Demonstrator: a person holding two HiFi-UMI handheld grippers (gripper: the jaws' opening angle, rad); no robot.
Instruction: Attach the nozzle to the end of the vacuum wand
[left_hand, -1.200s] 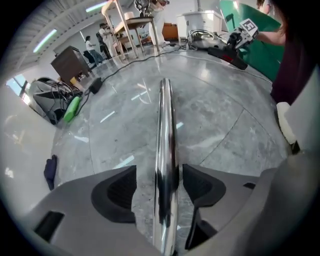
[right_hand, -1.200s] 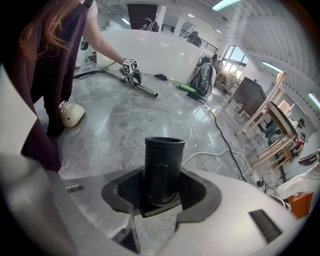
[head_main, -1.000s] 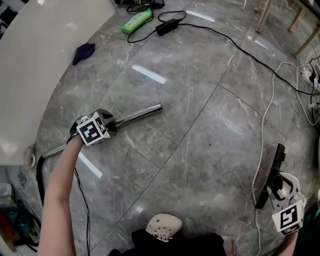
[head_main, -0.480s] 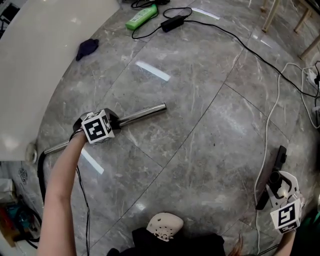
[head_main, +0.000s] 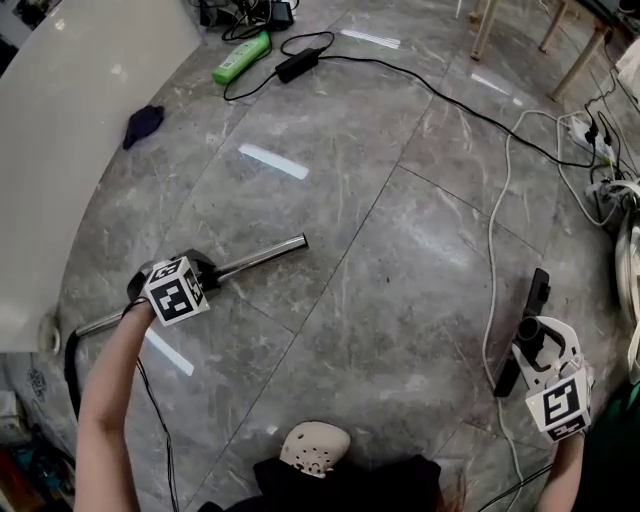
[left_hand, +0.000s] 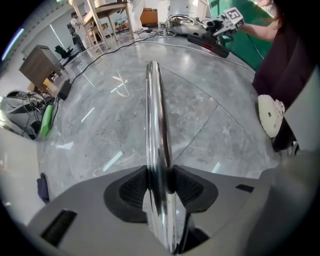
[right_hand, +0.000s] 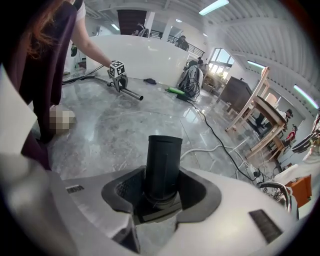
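Note:
A chrome vacuum wand (head_main: 262, 255) lies low over the grey floor at the left, its open end pointing up and right. My left gripper (head_main: 200, 272) points straight down over it. Its jaws have just been closing and are now shut on the wand (left_hand: 155, 125), with the pads (left_hand: 131, 189) pressed on both sides. At the lower right my right gripper (head_main: 535, 335) is shut on the round neck (right_hand: 163, 165) of the black nozzle (head_main: 535, 295). The nozzle's flat head hangs off the floor. A wide stretch of floor separates the wand and the nozzle.
A white cable (head_main: 495, 250) runs along the floor beside the nozzle, and a black cable (head_main: 450, 95) crosses the far floor. A green object (head_main: 240, 57), a power brick (head_main: 298, 63) and a dark cloth (head_main: 143, 122) lie at the back left. A white shoe (head_main: 313, 448) is near me.
The left gripper and the wand have shifted a little towards the lower left of the head view. The right gripper still holds the nozzle in about the same place.

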